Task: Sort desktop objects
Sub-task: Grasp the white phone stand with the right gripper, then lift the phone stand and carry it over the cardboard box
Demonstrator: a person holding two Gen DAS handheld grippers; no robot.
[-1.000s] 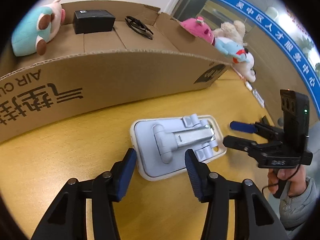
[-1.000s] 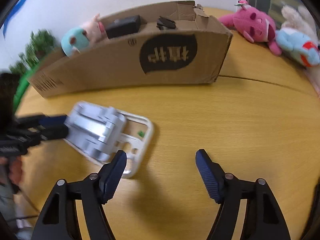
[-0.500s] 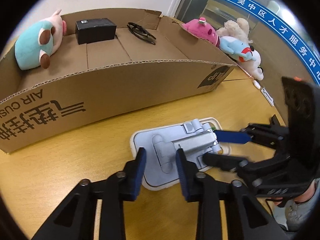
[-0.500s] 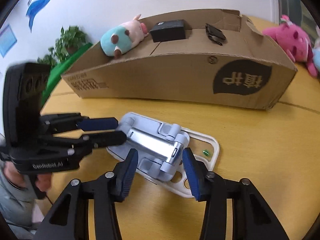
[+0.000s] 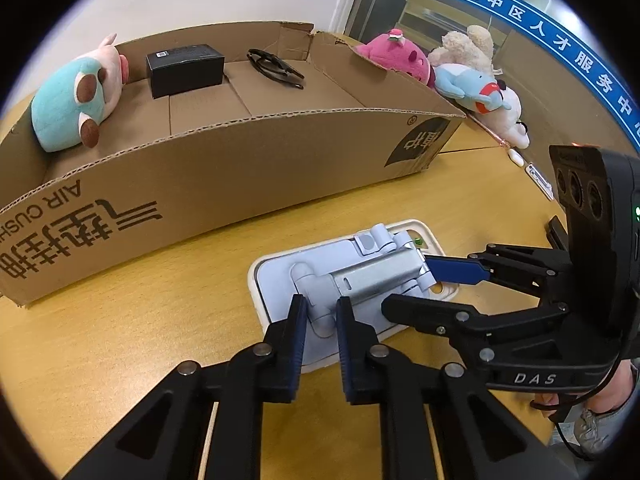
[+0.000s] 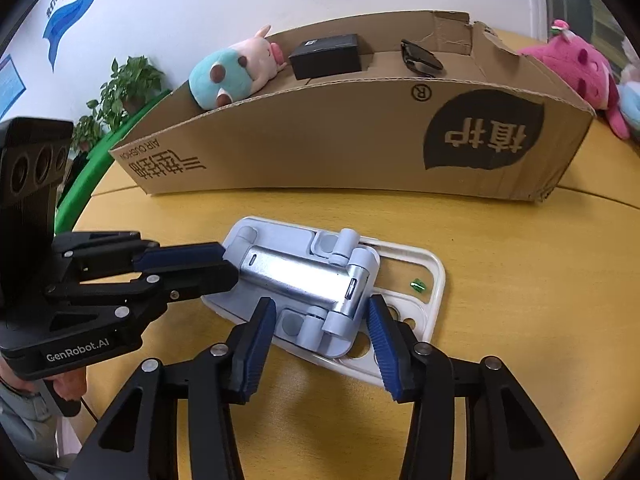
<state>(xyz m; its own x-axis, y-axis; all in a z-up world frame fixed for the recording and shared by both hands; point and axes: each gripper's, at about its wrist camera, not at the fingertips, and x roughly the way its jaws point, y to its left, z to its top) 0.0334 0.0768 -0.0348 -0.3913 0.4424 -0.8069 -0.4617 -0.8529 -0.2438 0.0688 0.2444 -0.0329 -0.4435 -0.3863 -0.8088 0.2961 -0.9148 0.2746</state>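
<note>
Left wrist view: left gripper (image 5: 321, 322) closing, jaws nearly together on hinge post of folded phone stand (image 5: 352, 280); stand flat on white phone case (image 5: 258, 280) on yellow table (image 5: 140, 320), in front of cardboard box (image 5: 240, 168). Right wrist view: right gripper (image 6: 322, 326) part open, pads straddling stand's hinge end (image 6: 344, 312); contact unclear.
</note>
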